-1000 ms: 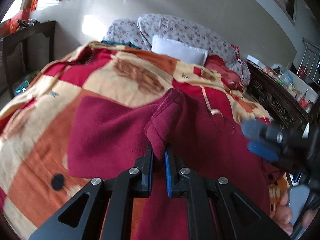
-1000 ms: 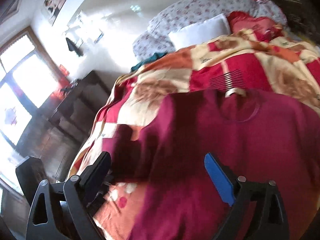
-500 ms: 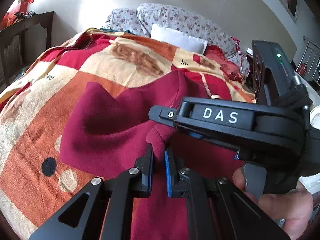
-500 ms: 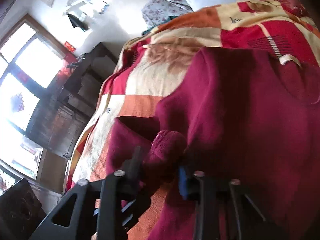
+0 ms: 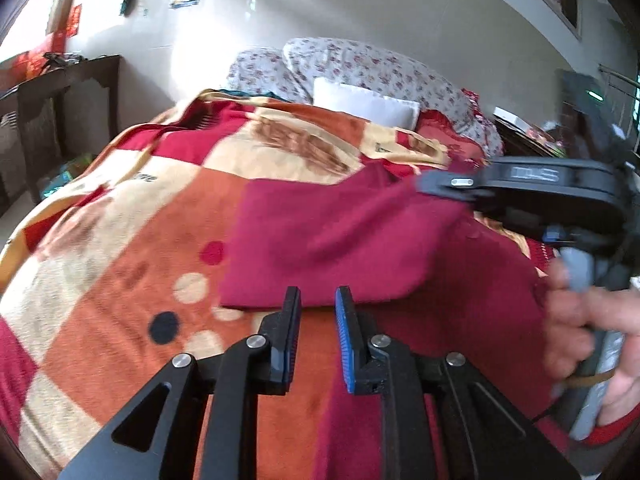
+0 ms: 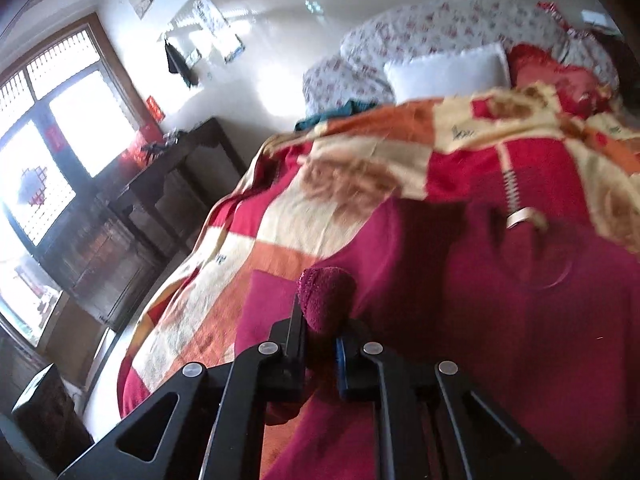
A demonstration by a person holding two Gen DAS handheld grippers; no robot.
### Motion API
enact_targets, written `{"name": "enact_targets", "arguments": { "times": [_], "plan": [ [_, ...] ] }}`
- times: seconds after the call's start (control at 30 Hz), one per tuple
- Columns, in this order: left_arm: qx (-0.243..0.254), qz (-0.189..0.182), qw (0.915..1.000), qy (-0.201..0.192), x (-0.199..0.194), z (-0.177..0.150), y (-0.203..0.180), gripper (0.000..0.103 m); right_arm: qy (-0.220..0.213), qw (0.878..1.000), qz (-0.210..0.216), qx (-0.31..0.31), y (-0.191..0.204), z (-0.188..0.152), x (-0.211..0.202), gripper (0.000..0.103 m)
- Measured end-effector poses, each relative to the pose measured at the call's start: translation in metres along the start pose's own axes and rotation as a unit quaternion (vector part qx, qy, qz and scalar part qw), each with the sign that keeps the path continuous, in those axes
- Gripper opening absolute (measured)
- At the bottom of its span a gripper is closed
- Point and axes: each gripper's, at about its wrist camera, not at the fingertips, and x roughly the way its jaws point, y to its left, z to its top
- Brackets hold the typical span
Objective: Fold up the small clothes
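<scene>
Sleeve cuff (image 6: pixel 326 300) has passed from left gripper (image 5: pixel 318 312) to right gripper (image 6: pixel 320 340) since the earlier frame; left jaws have just been opening, a small gap, nothing between them; right jaws clamped on cuff, lower centre; maroon sweater (image 5: pixel 340 240) lies mid-frame on patchwork blanket (image 5: pixel 120 260); hand (image 5: pixel 588 340) at right edge.

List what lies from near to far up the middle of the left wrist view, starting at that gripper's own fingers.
Left gripper, fingers slightly apart with nothing between them → folded maroon garment → orange, red and cream patterned blanket → white pillow → floral pillows → pale wall.
</scene>
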Motion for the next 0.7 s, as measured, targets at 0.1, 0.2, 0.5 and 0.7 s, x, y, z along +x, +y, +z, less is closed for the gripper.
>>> {"name": "enact_targets", "arguments": {
  "times": [0.1,0.2,0.5,0.7],
  "plan": [
    [-0.019,0.011,0.9997,0.004,0.004,0.005,0.015,0.019,-0.019,1.000,-0.018,-0.004,-0.011,0.003,-0.027,0.012],
    [-0.029,0.014,0.9994,0.009,0.010,0.010,0.023,0.024,-0.031,0.999,-0.043,-0.007,-0.026,0.003,-0.055,0.012],
    [-0.015,0.020,0.9997,-0.003,0.036,0.045,0.018,0.059,-0.064,0.992,-0.108,-0.008,-0.073,-0.008,-0.141,0.012],
    [-0.020,0.000,0.9997,0.017,0.072,0.077,0.012,0.063,-0.065,0.990,-0.122,0.010,-0.099,-0.014,-0.160,0.012]
  ]
}}
